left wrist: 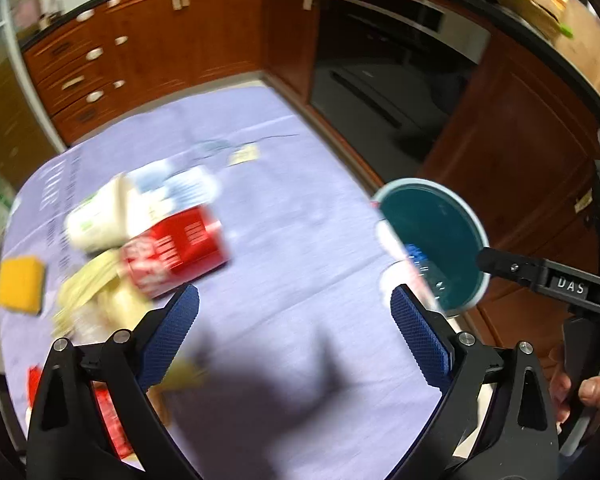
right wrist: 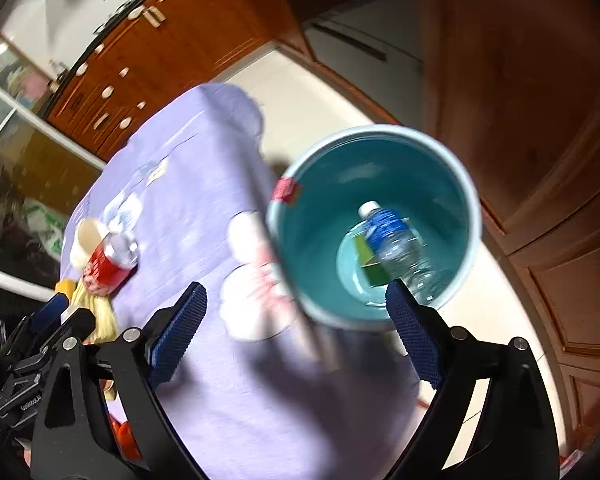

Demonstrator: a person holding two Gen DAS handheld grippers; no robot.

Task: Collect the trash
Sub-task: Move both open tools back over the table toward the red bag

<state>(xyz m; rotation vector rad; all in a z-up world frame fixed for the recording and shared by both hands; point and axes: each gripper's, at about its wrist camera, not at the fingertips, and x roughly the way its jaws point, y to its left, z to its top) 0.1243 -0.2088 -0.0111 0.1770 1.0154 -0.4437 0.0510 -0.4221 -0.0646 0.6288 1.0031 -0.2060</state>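
Note:
A teal bin (right wrist: 456,184) stands on the floor by the table's right edge; it also shows in the left wrist view (left wrist: 452,208). Inside it lie a clear water bottle with a blue label (right wrist: 396,236) and a green box (right wrist: 370,268). On the purple tablecloth (left wrist: 300,240) lie a red can (left wrist: 180,248), a white cup (left wrist: 96,216), a yellow crumpled wrapper (left wrist: 88,284) and a yellow sponge (left wrist: 20,284). My left gripper (left wrist: 296,300) is open and empty above the cloth. My right gripper (right wrist: 296,300) is open and empty over the table edge, near the bin.
Wooden cabinets (left wrist: 148,44) and a dark oven (left wrist: 380,80) line the far side. A small paper scrap (left wrist: 242,156) lies on the cloth. Red packaging (left wrist: 112,420) sits under my left gripper. The pale floor (right wrist: 300,92) shows beside the table.

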